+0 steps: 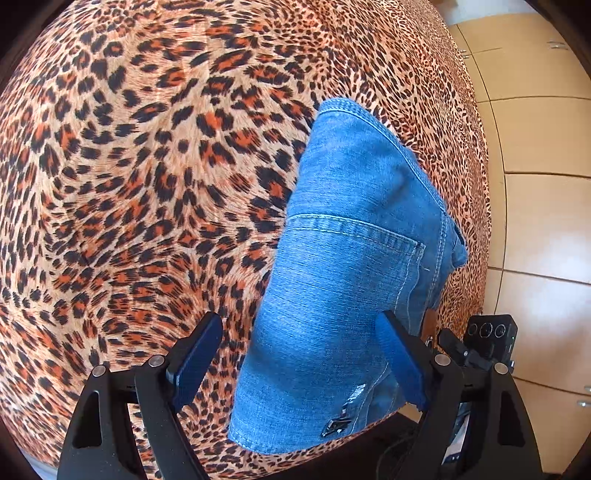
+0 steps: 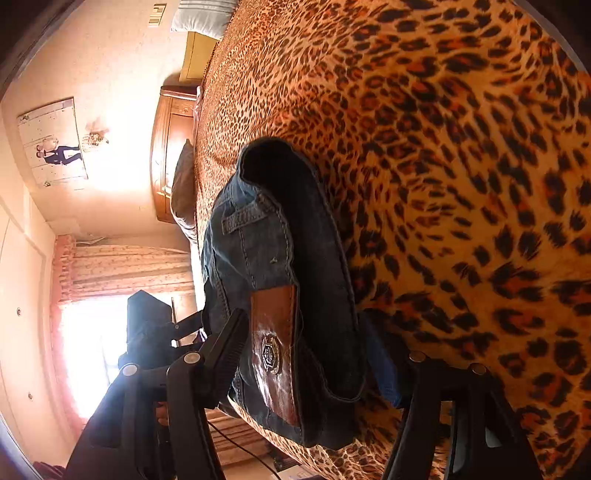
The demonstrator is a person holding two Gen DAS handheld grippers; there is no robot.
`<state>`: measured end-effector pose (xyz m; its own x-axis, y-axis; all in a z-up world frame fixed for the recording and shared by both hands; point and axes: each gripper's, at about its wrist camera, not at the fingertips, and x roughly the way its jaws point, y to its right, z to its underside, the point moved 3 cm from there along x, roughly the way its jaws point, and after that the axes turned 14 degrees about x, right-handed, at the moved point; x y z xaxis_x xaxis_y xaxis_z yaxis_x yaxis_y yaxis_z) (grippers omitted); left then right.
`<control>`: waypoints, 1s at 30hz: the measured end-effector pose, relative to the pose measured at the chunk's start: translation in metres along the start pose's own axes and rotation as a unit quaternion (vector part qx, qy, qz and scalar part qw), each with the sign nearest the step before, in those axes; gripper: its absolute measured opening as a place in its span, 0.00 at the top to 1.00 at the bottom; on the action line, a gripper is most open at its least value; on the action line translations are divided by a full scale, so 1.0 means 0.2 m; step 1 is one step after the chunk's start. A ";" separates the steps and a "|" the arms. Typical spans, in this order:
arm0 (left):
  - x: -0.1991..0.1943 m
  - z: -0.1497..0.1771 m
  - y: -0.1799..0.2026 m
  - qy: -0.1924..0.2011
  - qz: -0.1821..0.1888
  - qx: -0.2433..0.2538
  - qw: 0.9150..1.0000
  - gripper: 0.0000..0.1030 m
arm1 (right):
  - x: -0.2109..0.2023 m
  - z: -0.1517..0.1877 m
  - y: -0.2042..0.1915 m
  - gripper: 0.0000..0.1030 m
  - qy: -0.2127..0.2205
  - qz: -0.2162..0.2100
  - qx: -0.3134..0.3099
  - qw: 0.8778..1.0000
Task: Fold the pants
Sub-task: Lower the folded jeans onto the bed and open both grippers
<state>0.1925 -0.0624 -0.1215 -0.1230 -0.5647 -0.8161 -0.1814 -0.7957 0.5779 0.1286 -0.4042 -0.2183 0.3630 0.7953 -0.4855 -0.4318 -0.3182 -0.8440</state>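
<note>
Blue denim pants [image 1: 351, 266] lie folded into a compact stack on a leopard-print bedspread [image 1: 147, 184], near the bed's edge. My left gripper [image 1: 299, 350] is open, just above the near end of the stack, its fingers apart over the denim. In the right wrist view the pants [image 2: 280, 258] show their waistband side with a brown leather label [image 2: 275, 343]. My right gripper [image 2: 306, 354] is open, its fingers either side of the folded waistband end; whether they touch it I cannot tell. The right gripper also shows in the left wrist view [image 1: 476, 347].
The bed's edge [image 1: 484, 221] runs along the right, with tiled floor [image 1: 543, 147] beyond it. In the right wrist view a wooden headboard [image 2: 170, 147], a pillow [image 2: 203, 18], curtains [image 2: 122, 269] and a bright window lie past the bed.
</note>
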 end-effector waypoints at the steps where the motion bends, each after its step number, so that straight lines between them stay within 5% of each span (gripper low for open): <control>1: 0.03 0.00 0.01 -0.008 0.006 0.007 1.000 0.18 | 0.03 0.02 -0.02 0.38 -0.010 -0.001 -0.007 1.000; 6: 0.18 -0.02 0.02 -0.034 0.022 0.009 0.999 0.06 | 0.07 0.04 -0.07 0.37 -0.006 0.035 -0.039 0.999; 8: 0.22 -0.04 0.05 -0.037 0.014 0.020 0.999 0.08 | 0.08 0.06 -0.09 0.37 -0.001 0.047 -0.047 0.998; 9: 0.22 -0.04 0.08 -0.039 0.007 0.026 0.999 0.16 | 0.09 0.08 -0.11 0.37 0.002 0.065 -0.065 0.996; 11: 0.20 -0.04 0.14 -0.032 -0.017 0.047 0.998 0.31 | 0.13 0.14 -0.19 0.59 0.003 0.093 -0.106 0.990; 15: 0.04 -0.02 0.21 -0.008 -0.004 0.075 0.997 0.63 | 0.12 0.22 -0.32 0.72 0.016 0.083 -0.125 0.989; 25: -0.56 -0.05 0.09 0.135 -0.024 0.083 0.987 0.62 | 0.33 0.43 -0.88 0.72 0.015 0.037 -0.222 0.974; 28: -0.61 -0.05 -0.09 0.158 -0.070 0.068 0.983 0.53 | 0.51 0.43 -0.98 0.67 0.018 0.056 -0.242 0.968; 30: -0.48 -0.05 -0.23 0.143 -0.139 0.049 0.979 0.31 | 0.66 0.37 -0.93 0.59 0.022 0.097 -0.231 0.968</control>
<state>0.2221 0.0268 -0.0698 0.2207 -0.3795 -0.8985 -0.2632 -0.9102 0.3197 0.1949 -0.2020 -0.1076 0.3506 0.6781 -0.6460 -0.0842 -0.6642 -0.7428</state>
